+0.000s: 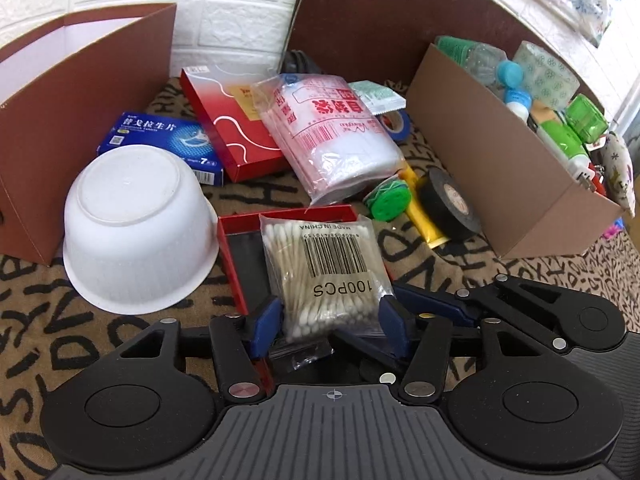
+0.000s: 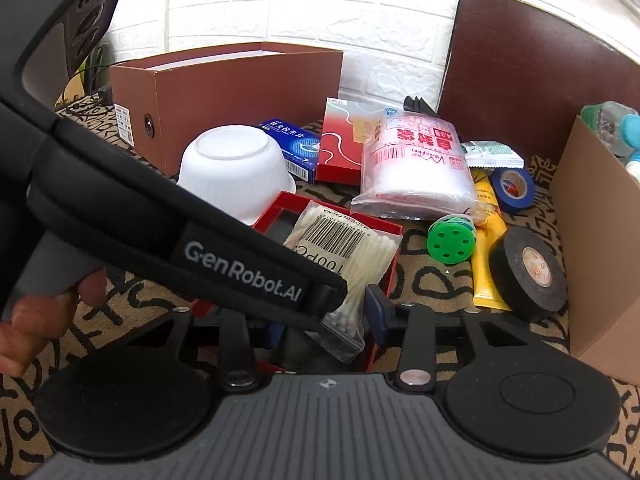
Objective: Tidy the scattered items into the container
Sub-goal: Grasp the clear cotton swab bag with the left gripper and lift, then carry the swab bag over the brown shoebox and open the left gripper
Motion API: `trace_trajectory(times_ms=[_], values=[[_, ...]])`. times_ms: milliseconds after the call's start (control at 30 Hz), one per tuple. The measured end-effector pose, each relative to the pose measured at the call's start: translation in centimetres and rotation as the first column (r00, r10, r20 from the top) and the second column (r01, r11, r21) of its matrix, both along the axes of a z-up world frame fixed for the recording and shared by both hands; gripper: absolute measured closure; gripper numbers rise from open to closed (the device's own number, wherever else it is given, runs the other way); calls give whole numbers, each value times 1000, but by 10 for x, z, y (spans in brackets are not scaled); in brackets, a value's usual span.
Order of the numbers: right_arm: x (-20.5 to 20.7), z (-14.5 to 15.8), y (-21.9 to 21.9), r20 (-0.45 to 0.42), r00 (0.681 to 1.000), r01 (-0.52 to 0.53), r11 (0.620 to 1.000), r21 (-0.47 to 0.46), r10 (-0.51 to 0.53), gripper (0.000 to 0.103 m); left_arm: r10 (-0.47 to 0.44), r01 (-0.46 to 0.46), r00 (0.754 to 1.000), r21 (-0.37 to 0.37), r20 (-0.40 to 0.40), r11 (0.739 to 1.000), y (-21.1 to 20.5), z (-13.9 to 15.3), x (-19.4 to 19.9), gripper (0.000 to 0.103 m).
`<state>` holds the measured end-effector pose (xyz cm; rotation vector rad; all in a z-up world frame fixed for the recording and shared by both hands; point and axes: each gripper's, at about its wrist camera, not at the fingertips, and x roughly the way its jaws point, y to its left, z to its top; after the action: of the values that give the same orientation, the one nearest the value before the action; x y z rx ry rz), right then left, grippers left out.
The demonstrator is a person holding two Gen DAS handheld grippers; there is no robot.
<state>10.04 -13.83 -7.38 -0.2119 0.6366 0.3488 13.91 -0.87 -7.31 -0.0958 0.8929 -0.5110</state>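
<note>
- Swab bag (image 1: 328,264) lay on a red tray (image 1: 240,232), on the patterned cloth, its near end toward the two grippers.
- Left gripper (image 1: 329,320) had its blue pads (image 1: 267,320) against both long sides of the bag, so the jaws looked clamped on it, low down and near the bag's end.
- Right gripper (image 2: 326,320) stood just beside and partly under the left one. Its jaws were apart, with the bag's clear end and the tray's corner between them, and they did not seem to squeeze anything.
- Box (image 2: 580,216), the cardboard container, stood open to the right and already held bottles and packets. The bag was still outside it.
- I judged that the step was to lift the bag and carry it to the box.
- The film was thin and slippery and the swabs were loose inside, so a firm and steady grip would serve better than a hard one.
- The lift should be straight up first, so that the tray stays down and is not dragged along.
- The right gripper would do well to draw back, because the two tools were crowded and could knock each other.
- The way to the box went over a green disc (image 2: 450,240), a yellow tube (image 2: 486,220) and black tape (image 2: 528,272), so the bag should travel high enough to clear them and the box wall.
- The release should come only when the bag is well inside the box.
</note>
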Motion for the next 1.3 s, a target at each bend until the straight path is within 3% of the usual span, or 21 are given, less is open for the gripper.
trace_trajectory(times_ms=[167, 267, 367, 433, 500, 533, 833, 1000, 1300], values=[[4, -4, 2, -6, 1000, -7, 1000, -3, 7, 47, -3, 3, 1000, -4, -8, 1000, 0, -2, 4, 35], [5, -6, 3, -6, 1000, -6, 1000, -3, 6, 50, -13, 13, 1000, 15, 2, 1000, -2, -2, 4, 42], [7, -6, 0, -15, 1000, -1, 1000, 4, 1, 56, -4, 4, 1000, 2, -1, 1000, 0, -3, 7, 34], [8, -5, -1, -18, 1000, 4, 1000, 3, -4, 58, 4, -4, 1000, -6, 0, 1000, 0, -4, 8, 34], [9, -7, 0, -16, 1000, 9, 1000, 5, -9, 58, -6, 6, 1000, 15, 5, 1000, -3, -3, 8, 40], [9, -7, 0, -19, 1000, 12, 1000, 8, -12, 58, -7, 7, 1000, 26, 9, 1000, -4, -3, 8, 48], [-2, 2, -2, -32, 999, 12, 1000, 20, -11, 72, -2, 1, 1000, 50, 25, 999, -3, 7, -8, 58], [-14, 16, 0, -10, 1000, 10, 1000, 15, -10, 73, 11, -11, 999, 15, 35, 1000, 2, 21, -21, 59], [-40, 56, 13, 102, 994, -28, 1000, 13, 26, 73, 59, -56, 987, -27, 151, 998, 20, 66, -53, 59]])
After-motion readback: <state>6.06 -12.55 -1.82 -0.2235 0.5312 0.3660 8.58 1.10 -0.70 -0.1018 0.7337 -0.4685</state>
